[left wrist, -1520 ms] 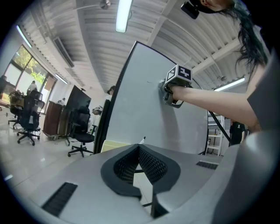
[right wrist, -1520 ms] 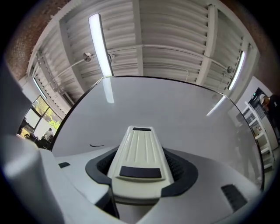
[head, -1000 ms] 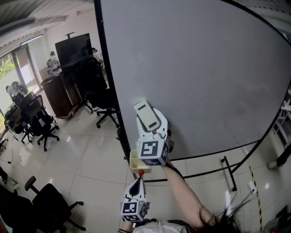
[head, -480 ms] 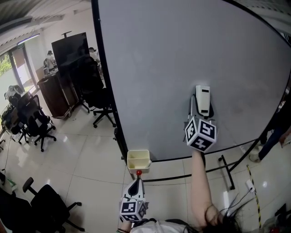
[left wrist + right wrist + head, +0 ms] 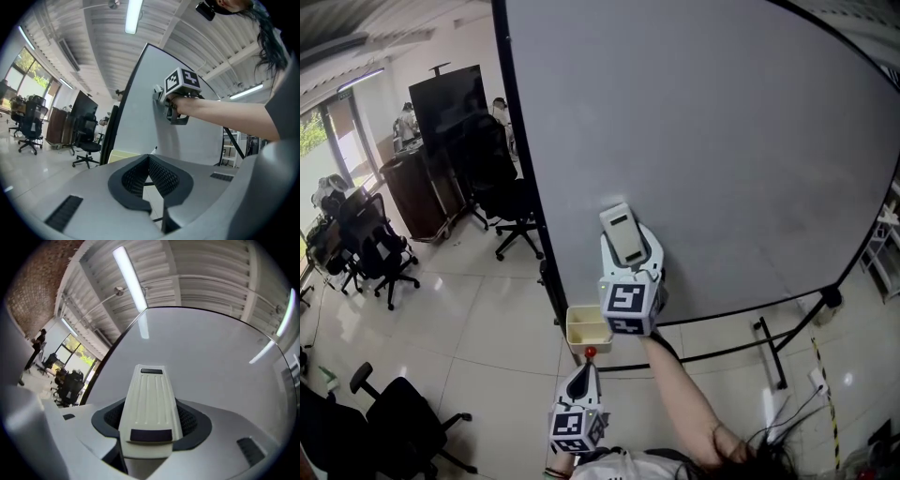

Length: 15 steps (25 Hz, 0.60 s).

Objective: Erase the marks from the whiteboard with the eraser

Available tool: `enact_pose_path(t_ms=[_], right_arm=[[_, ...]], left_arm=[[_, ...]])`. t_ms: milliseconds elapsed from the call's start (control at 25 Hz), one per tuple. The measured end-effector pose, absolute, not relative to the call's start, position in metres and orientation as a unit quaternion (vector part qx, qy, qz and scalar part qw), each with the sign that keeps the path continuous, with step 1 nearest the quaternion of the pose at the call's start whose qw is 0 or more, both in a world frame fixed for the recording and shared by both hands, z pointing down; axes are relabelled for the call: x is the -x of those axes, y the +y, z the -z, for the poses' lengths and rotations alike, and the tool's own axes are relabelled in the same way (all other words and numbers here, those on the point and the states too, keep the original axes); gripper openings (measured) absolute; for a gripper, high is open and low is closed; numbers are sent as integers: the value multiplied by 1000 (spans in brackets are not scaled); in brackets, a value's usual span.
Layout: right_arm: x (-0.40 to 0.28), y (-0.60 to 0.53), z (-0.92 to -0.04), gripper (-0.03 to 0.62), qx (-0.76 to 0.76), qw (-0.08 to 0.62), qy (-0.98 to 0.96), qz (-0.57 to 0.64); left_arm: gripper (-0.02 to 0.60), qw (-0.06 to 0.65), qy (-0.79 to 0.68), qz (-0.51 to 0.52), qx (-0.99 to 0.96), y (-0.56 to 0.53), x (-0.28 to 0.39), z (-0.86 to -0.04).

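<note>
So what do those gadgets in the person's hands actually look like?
Both the left hand-held gripper and the right hand-held gripper have smooth light grey shells, with black ribbed pads lining the two jaws. Each carries a white cube printed with black square markers. The right forearm is bare, with no sleeve showing.

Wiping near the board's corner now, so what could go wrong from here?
The cream plastic eraser, clamped in the right hand-held gripper, sits low beside the black left frame of the grey whiteboard; a wide stroke could run off it. The small cream tray just below could get knocked.
</note>
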State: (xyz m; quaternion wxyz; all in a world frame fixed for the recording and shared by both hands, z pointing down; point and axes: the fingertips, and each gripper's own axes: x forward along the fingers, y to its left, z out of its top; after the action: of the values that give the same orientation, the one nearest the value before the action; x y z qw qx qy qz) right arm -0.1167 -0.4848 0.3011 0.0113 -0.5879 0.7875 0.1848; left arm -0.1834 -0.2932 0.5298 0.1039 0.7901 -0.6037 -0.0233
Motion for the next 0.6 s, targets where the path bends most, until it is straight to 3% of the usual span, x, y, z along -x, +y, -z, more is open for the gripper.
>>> enact_pose_path(t_ms=[280,600], right_arm=[[128,-459,-307,276,567,2,804,-179],[21,-390,-355,278,600,2,791,-117]], left_arm=[[-12,111,-620,34,-776,-277,204,-534],[-11,115,-598,27,-792,-255,170,-537]])
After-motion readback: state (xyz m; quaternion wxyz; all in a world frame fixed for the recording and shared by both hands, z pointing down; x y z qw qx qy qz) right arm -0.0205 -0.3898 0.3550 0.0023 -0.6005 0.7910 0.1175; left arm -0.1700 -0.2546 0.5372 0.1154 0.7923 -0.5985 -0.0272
